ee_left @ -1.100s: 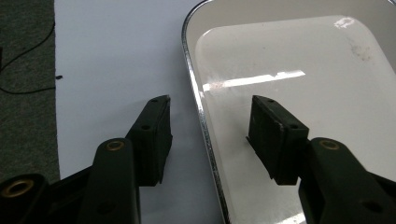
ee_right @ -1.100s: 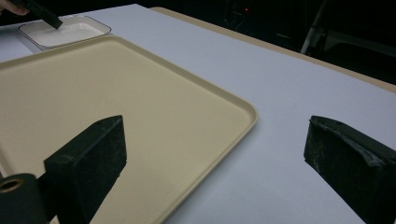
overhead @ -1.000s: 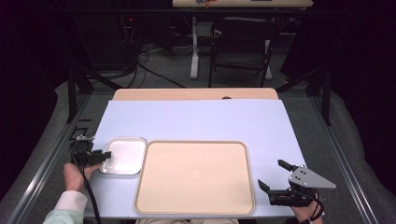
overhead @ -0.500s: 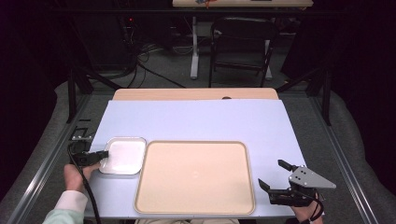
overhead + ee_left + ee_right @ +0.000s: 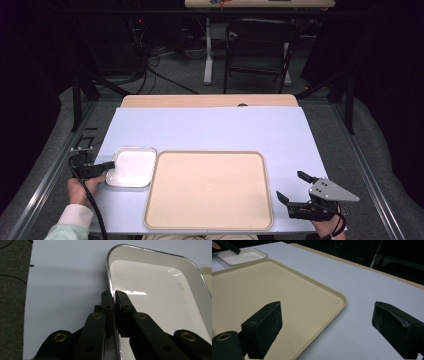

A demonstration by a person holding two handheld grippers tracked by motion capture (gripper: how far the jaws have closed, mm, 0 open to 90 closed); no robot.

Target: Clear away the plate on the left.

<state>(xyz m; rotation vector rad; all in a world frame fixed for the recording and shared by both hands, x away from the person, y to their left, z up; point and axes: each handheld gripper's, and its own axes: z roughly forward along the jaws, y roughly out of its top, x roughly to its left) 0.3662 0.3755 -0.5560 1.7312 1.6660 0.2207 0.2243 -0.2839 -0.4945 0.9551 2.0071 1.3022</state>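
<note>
Near the table's (image 5: 210,130) left edge, toward the front, the left gripper (image 5: 107,164) has just been closing and now pinches the left rim of a small white dish (image 5: 131,167). In the left gripper view, one jaw sits outside the dish (image 5: 160,295) wall and the other inside, rim between them. The dish is shallow and empty, lying just left of a large beige tray (image 5: 209,189) at the table's front centre, with their edges nearly touching. At the front right corner, the right gripper (image 5: 294,189) rests with its jaws wide apart and holds nothing; the tray's corner (image 5: 287,305) lies under its left jaw. The step in hand appears to be lifting the dish by its rim. Doing it well likely means keeping a firm pinch, raising it level so it does not swing, and clearing the tray's raised lip before crossing.
</note>
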